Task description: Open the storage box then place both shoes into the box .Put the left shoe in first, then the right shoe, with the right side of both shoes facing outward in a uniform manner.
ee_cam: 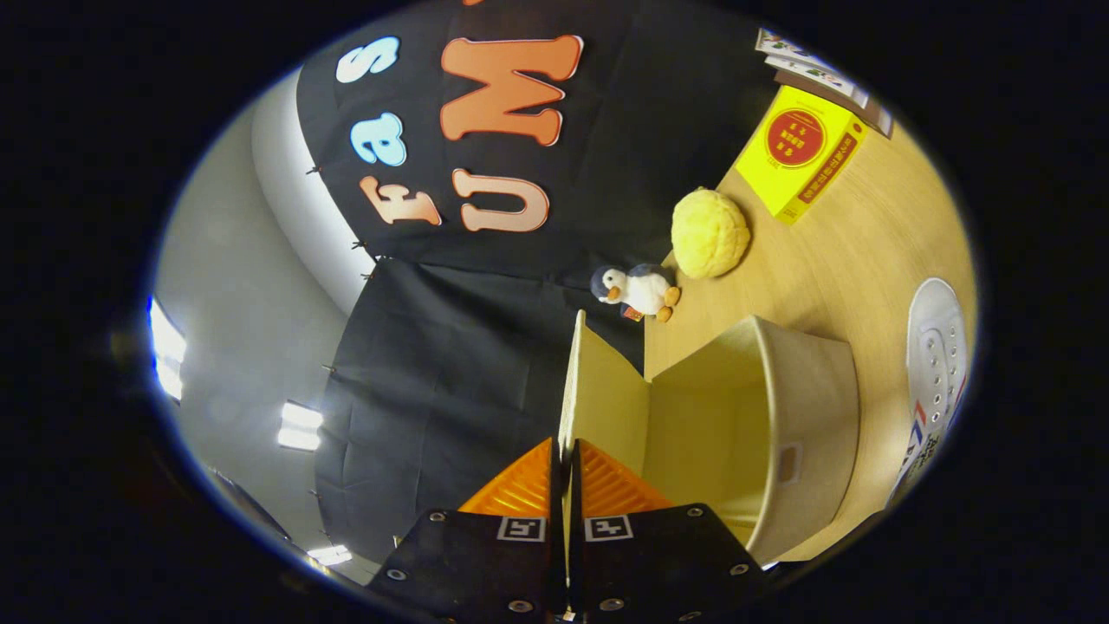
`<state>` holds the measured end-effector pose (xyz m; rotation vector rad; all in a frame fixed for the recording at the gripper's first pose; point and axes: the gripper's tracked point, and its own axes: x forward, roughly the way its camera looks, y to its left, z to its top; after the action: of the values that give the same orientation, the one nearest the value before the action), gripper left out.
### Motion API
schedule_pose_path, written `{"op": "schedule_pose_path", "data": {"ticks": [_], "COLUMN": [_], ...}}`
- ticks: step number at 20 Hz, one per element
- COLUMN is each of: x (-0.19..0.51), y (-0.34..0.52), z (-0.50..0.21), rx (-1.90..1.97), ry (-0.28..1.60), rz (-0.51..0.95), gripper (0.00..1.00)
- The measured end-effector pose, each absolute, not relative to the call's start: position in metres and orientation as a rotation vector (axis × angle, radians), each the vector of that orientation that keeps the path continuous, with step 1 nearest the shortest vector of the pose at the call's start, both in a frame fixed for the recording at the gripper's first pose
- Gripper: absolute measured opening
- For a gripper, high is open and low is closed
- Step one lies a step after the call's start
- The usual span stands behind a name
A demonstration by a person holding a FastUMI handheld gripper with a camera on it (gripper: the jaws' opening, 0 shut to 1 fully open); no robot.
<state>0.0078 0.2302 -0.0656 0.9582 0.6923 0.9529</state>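
The cream storage box (810, 407) stands on the wooden table, and the whole scene looks rolled sideways. Its lid (602, 390) is swung up and away from the box, so the pale inside shows. My gripper (565, 451) is shut on the thin edge of that lid, with both fingers pressed flat against it. A white lace-up shoe (937, 364) lies on the table beyond the box's far side, partly cut off. I cannot make out a second shoe.
On the wooden table (832, 260) near the black cloth wall sit a small penguin plush (638, 290), a round yellow plush (710, 232), a yellow carton (801, 152) and some printed cards (814, 71).
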Motion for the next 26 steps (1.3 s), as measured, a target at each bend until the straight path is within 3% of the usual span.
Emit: {"op": "schedule_pose_path", "data": {"ticks": [5, 16, 20, 21, 25, 26], "x": [-0.008, -0.021, -0.025, -0.024, -0.014, -0.010], "y": [0.306, 0.439, 0.468, 0.472, 0.467, 0.460], "z": [-0.034, -0.058, -0.071, -0.074, -0.088, -0.092], "rx": [0.870, 0.669, 0.585, 0.556, 0.439, 0.406], "ry": [0.666, 0.692, 0.702, 0.703, 0.669, 0.656], "rz": [1.004, 0.961, 0.952, 0.938, 0.868, 0.846], "gripper": [0.03, 0.03, 0.10, 0.20, 0.96, 0.98]}}
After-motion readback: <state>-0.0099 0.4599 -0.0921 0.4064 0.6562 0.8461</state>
